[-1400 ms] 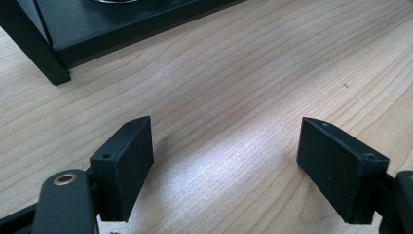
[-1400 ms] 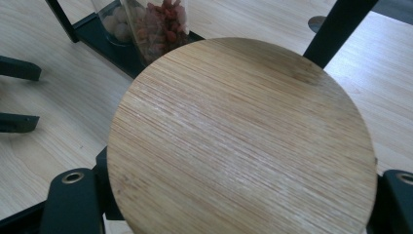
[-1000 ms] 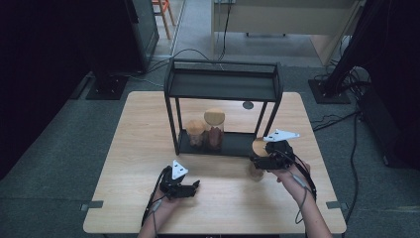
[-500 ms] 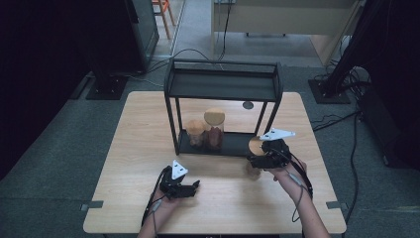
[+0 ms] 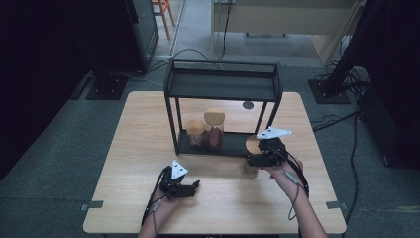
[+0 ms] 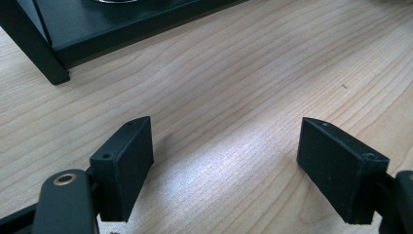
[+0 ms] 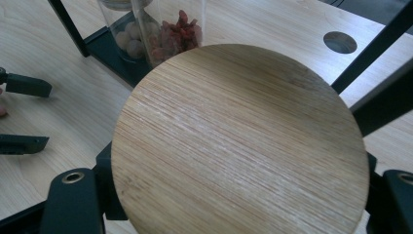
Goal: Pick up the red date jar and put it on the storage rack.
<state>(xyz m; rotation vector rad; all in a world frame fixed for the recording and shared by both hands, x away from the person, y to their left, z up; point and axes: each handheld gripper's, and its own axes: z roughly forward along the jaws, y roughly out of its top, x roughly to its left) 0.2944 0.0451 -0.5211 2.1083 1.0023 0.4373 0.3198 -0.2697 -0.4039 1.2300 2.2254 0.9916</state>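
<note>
Right gripper (image 5: 257, 157) clamped on round bamboo-lidded jar (image 7: 238, 141), just off black metal rack (image 5: 223, 87) front right corner. Left gripper (image 5: 190, 188) gaping wide over bare woodgrain table (image 5: 133, 148), well clear of rack.

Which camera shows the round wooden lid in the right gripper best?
The right gripper view: the wooden lid sits large between the jaws, its grain clear. The high view shows it small, half hidden by the right gripper. The left gripper view looks at the table.

Grey carpet floor (image 5: 59, 148) surrounds the wooden table (image 5: 138, 129).
</note>
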